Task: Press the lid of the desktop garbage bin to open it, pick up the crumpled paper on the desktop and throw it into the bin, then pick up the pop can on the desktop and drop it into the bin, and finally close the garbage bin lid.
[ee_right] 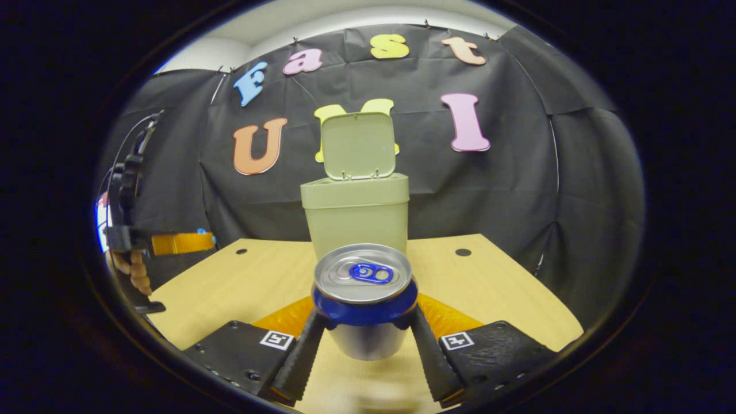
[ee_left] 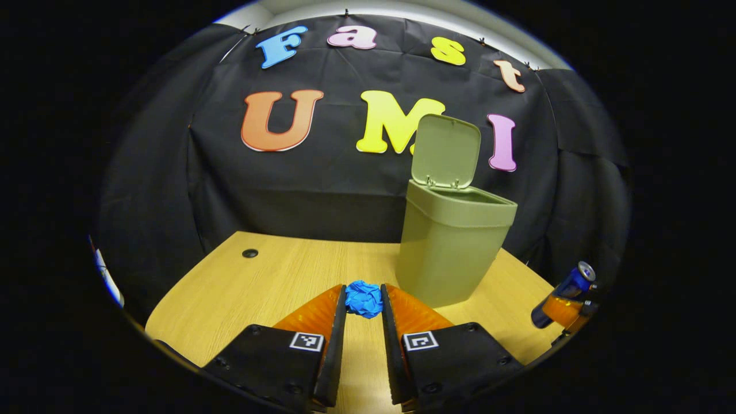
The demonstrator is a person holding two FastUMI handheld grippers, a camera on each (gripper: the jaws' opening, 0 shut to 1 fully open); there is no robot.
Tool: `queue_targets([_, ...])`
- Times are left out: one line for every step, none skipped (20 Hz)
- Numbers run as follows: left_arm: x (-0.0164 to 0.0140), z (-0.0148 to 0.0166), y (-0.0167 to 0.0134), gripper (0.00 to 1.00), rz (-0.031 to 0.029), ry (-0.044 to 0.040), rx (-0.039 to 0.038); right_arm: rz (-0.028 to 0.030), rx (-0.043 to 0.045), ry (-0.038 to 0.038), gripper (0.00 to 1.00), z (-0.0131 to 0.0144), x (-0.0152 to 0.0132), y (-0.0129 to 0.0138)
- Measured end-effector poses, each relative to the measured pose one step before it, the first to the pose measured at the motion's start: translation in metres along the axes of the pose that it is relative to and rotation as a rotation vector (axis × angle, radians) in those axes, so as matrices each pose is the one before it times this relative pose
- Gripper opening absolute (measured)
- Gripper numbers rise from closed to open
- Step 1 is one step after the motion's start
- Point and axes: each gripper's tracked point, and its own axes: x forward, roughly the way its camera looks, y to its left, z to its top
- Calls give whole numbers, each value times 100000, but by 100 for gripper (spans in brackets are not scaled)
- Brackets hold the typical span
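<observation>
Both views are evenly lit from above. Straight lines are bowed by fisheye distortion toward the edges. Glare is seen on the silver aluminium can top (ee_right: 363,271); the light wooden tabletop (ee_right: 368,397) nearest the lens is blurred.

bin (ee_left: 448,253) mouth open, lid (ee_left: 447,150) upright

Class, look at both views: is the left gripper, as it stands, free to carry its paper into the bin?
Probably yes. The left gripper is shut on the paper, the bin stands just ahead with its lid up, and nothing lies between. The right gripper holds the can off to the side.
</observation>
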Motion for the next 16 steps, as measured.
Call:
queue_targets([817, 1692, -560, 36, 47, -744, 619, -64, -741, -346, 77, 271, -109, -297])
queue_targets([937, 1629, -1285, 36, -2515, -1555, 94, -26, -696, -321, 77, 216, 28, -308])
queue_targets([956, 1381, -692, 36, 142, -291, -53, -277, -562, -65, 77, 161, 36, -410])
queue_targets([871, 1471, -856, 36, 110, -1883, 1847, -202, -49, 170, 77, 7, 126, -460])
queue_targets([1001, 1582, -1145, 36, -1706, -2071, 2642, 101, 376, 126, 77, 86, 53, -383])
queue_targets([1142, 1588, -858, 36, 419, -1617, 1440, -101, 414, 287, 79, -73, 122, -364])
queue_targets([1186, 998, -1118, 36, -1329, -578, 812, -531, 383, 280, 79, -69, 172, -493])
queue_targets([1331, 664, -1317, 36, -2582, -123, -386, -408, 541, 102, 79, -60, 167, -491])
queue_targets([1328, 548, -1025, 36, -1472, 500, -1419, -445, 693, 374, 79, -70, 120, -473])
queue_targets([1371, 494, -908, 36, -1686, 310, -1073, -432, 553, 493, 79, -216, 92, -443])
queue_targets([1426, 433, -737, 36, -1128, 296, -665, -503, 597, 305, 79, -157, 124, -549])
queue_targets([1416, 340, -455, 36, -480, 430, 15, -434, 375, 303, 79, -197, 201, -491])
queue_targets([1309, 40, -411, 36, -140, 779, 187, -673, 425, 157, 79, -95, 165, -469])
queue_targets([1245, -149, -604, 36, -665, 874, -60, -591, 355, 407, 79, -267, 36, -528])
queue_targets([1182, -233, -523, 36, -974, 1510, -67, -483, 510, 314, 79, -133, 62, -449])
queue_targets([1015, -397, -339, 36, -132, 1416, -145, -440, 702, 570, 79, -291, 100, -447])
